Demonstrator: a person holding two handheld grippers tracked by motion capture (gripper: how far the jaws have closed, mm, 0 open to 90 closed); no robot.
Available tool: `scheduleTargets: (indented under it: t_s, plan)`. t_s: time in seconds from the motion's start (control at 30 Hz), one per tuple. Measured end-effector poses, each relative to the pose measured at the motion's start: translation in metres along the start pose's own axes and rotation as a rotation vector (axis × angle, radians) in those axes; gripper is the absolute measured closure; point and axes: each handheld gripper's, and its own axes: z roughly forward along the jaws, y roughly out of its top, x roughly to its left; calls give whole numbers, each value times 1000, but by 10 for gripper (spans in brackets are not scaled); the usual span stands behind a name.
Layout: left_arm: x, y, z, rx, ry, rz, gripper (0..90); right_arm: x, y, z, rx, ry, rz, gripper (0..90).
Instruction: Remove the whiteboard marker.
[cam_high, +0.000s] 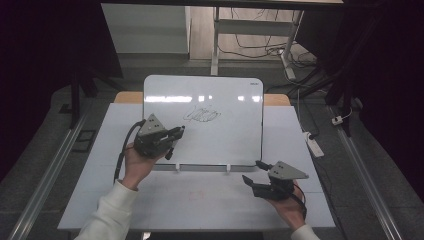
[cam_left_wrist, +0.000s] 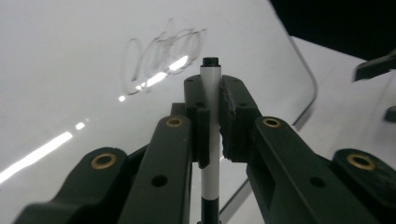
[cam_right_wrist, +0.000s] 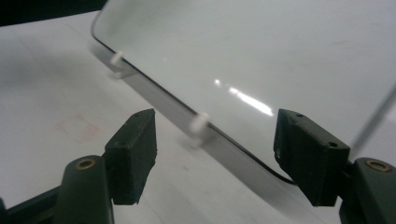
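White marker (cam_left_wrist: 211, 93) is being pinched by the left gripper (cam_high: 176, 132), aiming toward two o'clock at the whiteboard (cam_high: 225, 145) scribble (cam_high: 201, 115); the right gripper (cam_high: 253, 172) is waiting spread and empty.

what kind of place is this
Probably a lab or workshop set up for recording. A whiteboard with a black scribble lies on a white-covered table, loose cables and a power strip lie on the floor, and dark screens flank the table.
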Motion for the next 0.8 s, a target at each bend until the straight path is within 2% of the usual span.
scheduleTargets:
  t_s: [0.03,0.13,0.27,0.33,0.4,0.5,0.63,0.8]
  plan:
    - [-7,1,4,-7,-28,0,815,3,3,4,5,14,4,305]
    - [-19,2,13,-9,-64,7,815,12,13,17,11,51,26,316]
    - [-39,4,26,-6,-90,38,815,26,29,37,17,108,58,342]
    - [-43,5,28,-7,-95,44,815,33,36,47,24,134,63,352]
    - [-54,6,36,-12,-108,57,815,40,42,56,31,150,71,361]
    - [-60,7,39,-14,-113,65,815,47,47,66,42,173,85,381]
    - [-69,7,46,-20,-115,75,815,51,52,76,56,195,128,422]
    - [-77,8,52,-26,-117,82,815,53,58,83,70,225,180,520]
